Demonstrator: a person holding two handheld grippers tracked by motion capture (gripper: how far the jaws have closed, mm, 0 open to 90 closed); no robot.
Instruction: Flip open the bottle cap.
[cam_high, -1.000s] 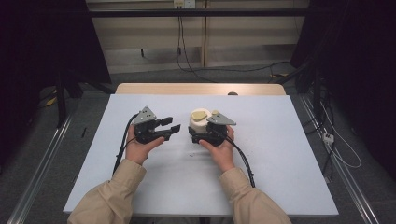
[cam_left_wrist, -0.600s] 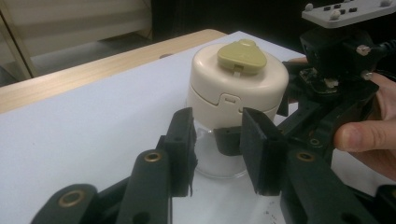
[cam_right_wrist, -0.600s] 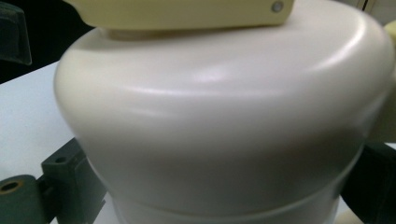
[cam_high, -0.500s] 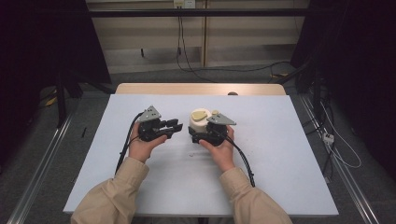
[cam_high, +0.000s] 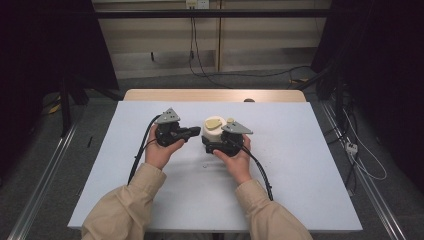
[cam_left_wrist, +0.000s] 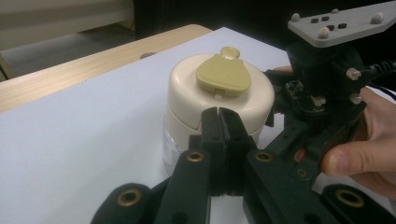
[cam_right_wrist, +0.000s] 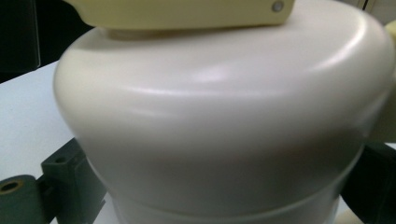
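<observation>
So there's a white table seen from above, and both of the person's hands come up from the bottom of the frame in tan sleeves, each holding a black gripper.

The main thing here is a cream jar with an olive-tan flip lid, sitting a bit above the middle of the high view, slightly right of center. In the left gripper view you get a nice look at it: the jar sits in the center of the frame, the flip lid is flat on top, and below the cream cap there's a clear lower part.

The right gripper is right up against the jar, at the jar's lower edge in the high view. In its own view the jar is super close, with bits of dark jaw sticking out at the lower left and lower right of the frame, one on each side of it. So the jaws straddle the jar, but honestly I can't tell if they're actually squeezing it or just sitting around it.

The left gripper is just left of the jar in the high view, pointing toward it. In its own view its jaws are pressed together with nothing between them, their tips right in front of the jar's side. Can't say for sure whether they touch it.

The right hand shows at the right edge of that view, wrapped around its gripper, with the grey plate in the upper right corner.
</observation>
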